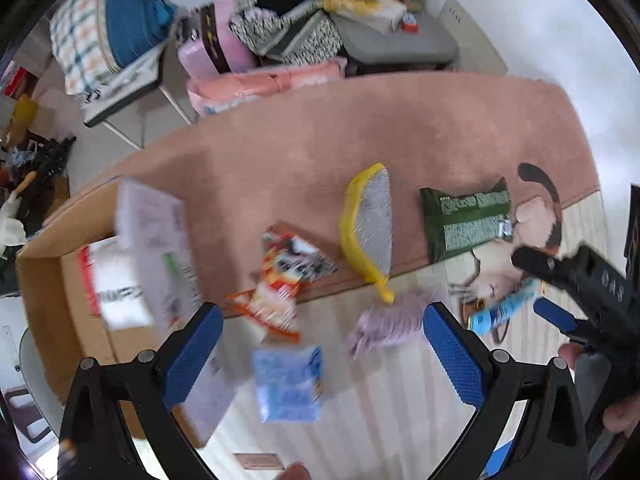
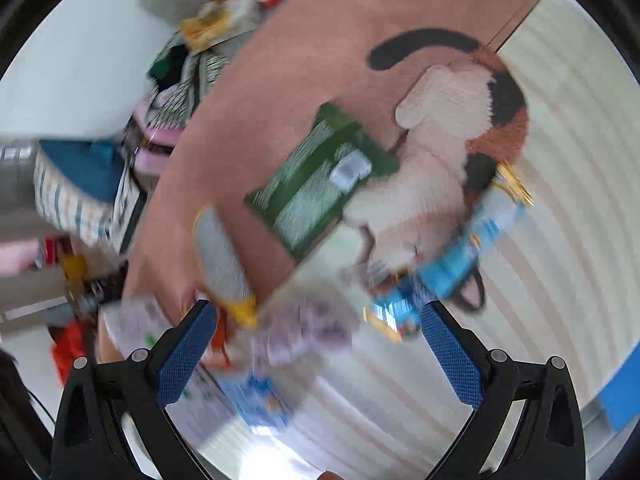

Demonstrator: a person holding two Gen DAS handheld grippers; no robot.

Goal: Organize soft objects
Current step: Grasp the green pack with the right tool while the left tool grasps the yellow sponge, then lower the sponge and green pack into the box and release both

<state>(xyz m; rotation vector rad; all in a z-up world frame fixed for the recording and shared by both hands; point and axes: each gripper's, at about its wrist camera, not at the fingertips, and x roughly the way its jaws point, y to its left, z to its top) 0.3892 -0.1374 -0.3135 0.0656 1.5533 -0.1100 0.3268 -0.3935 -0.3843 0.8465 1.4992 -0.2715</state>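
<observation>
Soft packets lie on a pink and striped rug (image 1: 280, 152): an orange snack bag (image 1: 280, 280), a yellow-edged silver pouch (image 1: 370, 220), a green packet (image 1: 464, 220), a lilac cloth (image 1: 388, 320), a light blue pack (image 1: 288, 384) and a blue tube (image 1: 504, 310). A white packet (image 1: 156, 248) is blurred above an open cardboard box (image 1: 48, 300) at the left. My left gripper (image 1: 320, 348) is open and empty above the light blue pack. My right gripper (image 2: 316, 348) is open and empty over the lilac cloth (image 2: 300, 332); it also shows in the left wrist view (image 1: 560, 280).
Beyond the rug stand a checked blue cushion (image 1: 104, 28), patterned bags (image 1: 280, 28), a pink bundle (image 1: 260, 84) and a grey seat (image 1: 396, 40) with clutter. A cat picture (image 2: 452, 152) is on the rug. Both views are motion-blurred.
</observation>
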